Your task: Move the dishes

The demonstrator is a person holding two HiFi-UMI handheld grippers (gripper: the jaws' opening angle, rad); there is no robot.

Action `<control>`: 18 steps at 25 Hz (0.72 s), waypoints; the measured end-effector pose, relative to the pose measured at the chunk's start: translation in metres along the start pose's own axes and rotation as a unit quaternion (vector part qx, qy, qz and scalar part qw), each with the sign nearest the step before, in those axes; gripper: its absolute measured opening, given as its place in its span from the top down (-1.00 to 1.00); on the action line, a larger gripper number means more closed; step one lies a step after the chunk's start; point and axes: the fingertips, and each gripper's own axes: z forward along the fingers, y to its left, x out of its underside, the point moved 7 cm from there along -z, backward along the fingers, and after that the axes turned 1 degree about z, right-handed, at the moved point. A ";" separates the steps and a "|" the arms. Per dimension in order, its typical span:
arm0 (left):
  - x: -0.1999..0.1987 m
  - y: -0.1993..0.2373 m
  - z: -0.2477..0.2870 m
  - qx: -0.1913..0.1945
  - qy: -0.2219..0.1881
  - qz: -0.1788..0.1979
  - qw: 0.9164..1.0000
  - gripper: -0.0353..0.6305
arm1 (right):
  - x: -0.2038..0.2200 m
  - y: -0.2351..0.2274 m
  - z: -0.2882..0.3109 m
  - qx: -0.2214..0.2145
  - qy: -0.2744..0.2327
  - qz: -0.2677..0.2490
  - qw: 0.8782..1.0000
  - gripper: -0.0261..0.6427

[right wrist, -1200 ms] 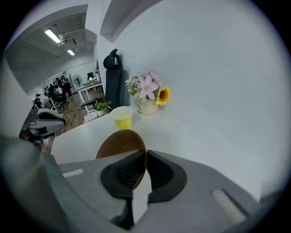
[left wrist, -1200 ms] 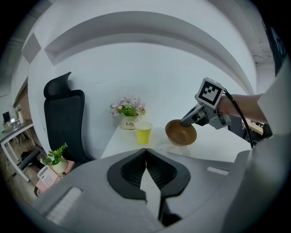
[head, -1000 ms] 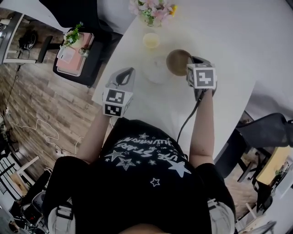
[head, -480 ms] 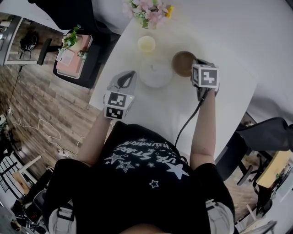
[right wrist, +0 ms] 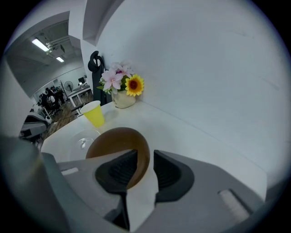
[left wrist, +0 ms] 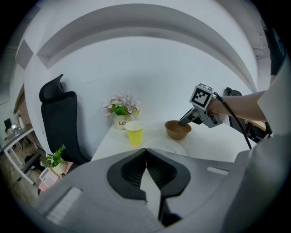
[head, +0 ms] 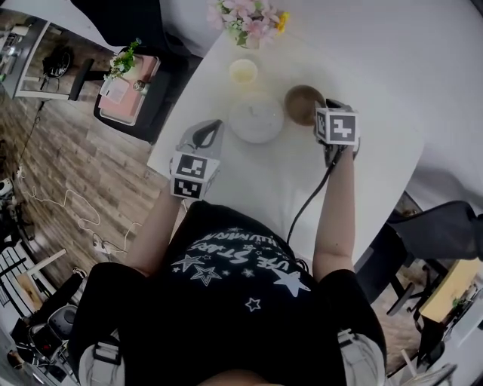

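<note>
On the white table [head: 370, 128] a brown bowl [head: 302, 103] [left wrist: 177, 130] [right wrist: 116, 141] sits to the right of a clear plate [head: 256, 119] [left wrist: 169, 146] [right wrist: 79, 139]. A yellow cup [head: 243, 71] [left wrist: 134, 133] [right wrist: 94, 113] stands behind the plate. My right gripper [head: 320, 107] [left wrist: 183, 122] [right wrist: 145, 159] is shut on the bowl's near right rim, one jaw inside and one outside. My left gripper [head: 211, 127] [left wrist: 145, 152] hovers over the table's left part, short of the plate, shut and empty.
A pot of flowers [head: 245, 16] [left wrist: 121, 110] [right wrist: 120, 86] stands at the table's far edge by the wall. A black chair [left wrist: 59, 118] and a low stand with a small plant [head: 124, 79] are off the table's left side. The table's edge runs just behind my left gripper.
My right gripper has shifted the bowl to the right, off the plate's edge. The left gripper has barely moved.
</note>
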 end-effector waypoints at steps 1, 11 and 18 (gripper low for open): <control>-0.001 -0.002 -0.004 -0.005 -0.002 -0.001 1.000 0.86 | -0.001 0.000 -0.004 0.000 -0.006 -0.004 1.000 0.56; 0.017 -0.037 -0.061 -0.073 -0.020 -0.039 0.996 0.86 | -0.010 0.017 -0.055 -0.003 -0.088 -0.098 0.991 0.56; 0.035 -0.056 -0.105 -0.093 -0.025 -0.061 0.993 0.86 | -0.002 0.054 -0.079 -0.025 -0.115 -0.120 0.986 0.56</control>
